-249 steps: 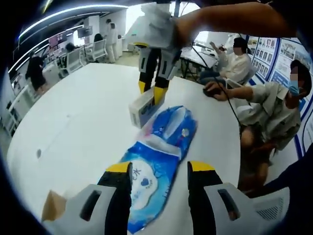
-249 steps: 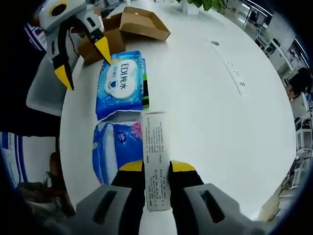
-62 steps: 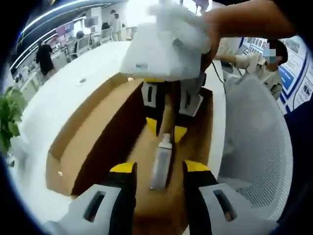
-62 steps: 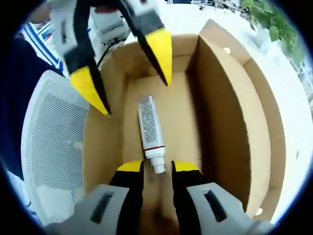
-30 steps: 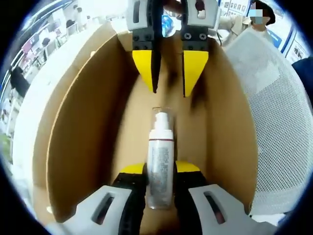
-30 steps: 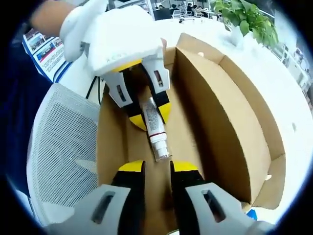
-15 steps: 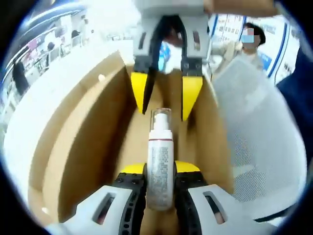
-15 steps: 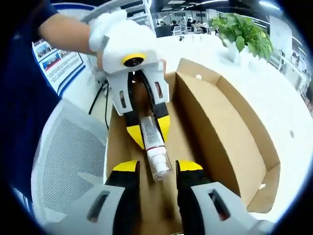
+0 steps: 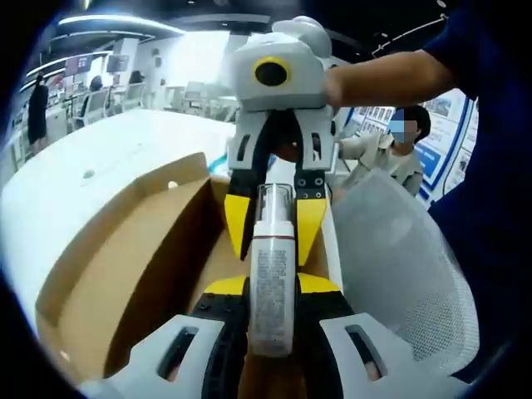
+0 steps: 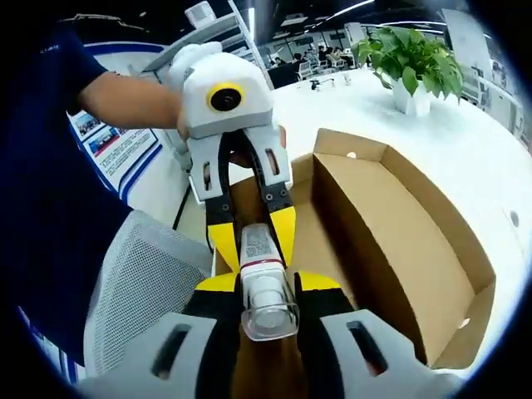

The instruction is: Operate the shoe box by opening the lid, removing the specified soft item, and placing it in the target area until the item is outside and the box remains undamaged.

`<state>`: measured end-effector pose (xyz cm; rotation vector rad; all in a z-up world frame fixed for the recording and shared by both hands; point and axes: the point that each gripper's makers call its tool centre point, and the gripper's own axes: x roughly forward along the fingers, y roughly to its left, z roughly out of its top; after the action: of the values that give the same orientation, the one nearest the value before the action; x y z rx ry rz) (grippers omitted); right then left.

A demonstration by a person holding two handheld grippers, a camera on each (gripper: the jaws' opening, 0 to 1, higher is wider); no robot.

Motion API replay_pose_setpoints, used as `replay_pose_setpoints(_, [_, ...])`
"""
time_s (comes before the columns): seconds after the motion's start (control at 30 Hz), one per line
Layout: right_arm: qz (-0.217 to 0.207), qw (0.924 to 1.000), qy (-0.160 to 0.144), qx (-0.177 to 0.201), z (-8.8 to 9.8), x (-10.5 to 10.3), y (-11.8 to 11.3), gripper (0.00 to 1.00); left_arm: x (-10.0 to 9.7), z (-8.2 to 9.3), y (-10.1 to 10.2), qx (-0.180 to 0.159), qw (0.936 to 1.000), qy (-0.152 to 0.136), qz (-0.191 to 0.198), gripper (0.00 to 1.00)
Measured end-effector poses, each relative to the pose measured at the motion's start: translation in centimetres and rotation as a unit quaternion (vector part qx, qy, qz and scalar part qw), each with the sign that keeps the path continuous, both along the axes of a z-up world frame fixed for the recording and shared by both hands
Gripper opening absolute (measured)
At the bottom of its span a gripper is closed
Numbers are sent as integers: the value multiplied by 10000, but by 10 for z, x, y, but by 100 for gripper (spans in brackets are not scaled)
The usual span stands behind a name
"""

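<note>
A cardboard shoe box (image 9: 125, 266) is seen at the left of the left gripper view, open, on a white table (image 9: 50, 187). At the middle, a small white pump bottle (image 9: 272, 283) is held lengthwise between the closed jaws of the left gripper (image 9: 272, 287), lifted above the box floor. Its capped end is bracketed by the right gripper (image 9: 274, 224); whether those jaws press the cap cannot be told. A mesh chair (image 9: 399, 274) stands at the right. In the right gripper view the bottle's clear cap (image 10: 268, 312) lies between the right gripper (image 10: 266, 287) jaws, with the box wall (image 10: 391, 224) and a potted plant (image 10: 411, 62) rightward. The bottle could be dropped if both grips are loosened together, or the box wall scraped during withdrawal.
</note>
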<state>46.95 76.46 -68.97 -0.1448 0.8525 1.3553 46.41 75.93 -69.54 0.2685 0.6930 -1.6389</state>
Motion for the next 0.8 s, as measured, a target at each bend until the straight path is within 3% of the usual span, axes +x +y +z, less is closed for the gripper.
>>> replay_pose_setpoints(0.17, [4, 10000, 60, 62, 3, -2, 1, 21, -2, 1, 0, -68, 9999, 124, 52, 18])
replay_pose_setpoints(0.57, [6, 9999, -6, -144, 3, -3, -1, 19, 0, -1, -2, -13, 9997, 73, 225, 21])
replay_pose_setpoints(0.7, [257, 9969, -218, -711, -11, -3, -15, 18, -2, -3, 4, 119, 9996, -36, 269, 29])
replay_pose_setpoints(0.77, [391, 9955, -198, -835, -14, -7, -18, 18, -2, -2, 7, 154, 9995, -159, 246, 28])
replay_pose_setpoints(0.8, [418, 9938, -348, -971, -17, -4, -21, 18, -2, -2, 8, 156, 9995, -152, 246, 27])
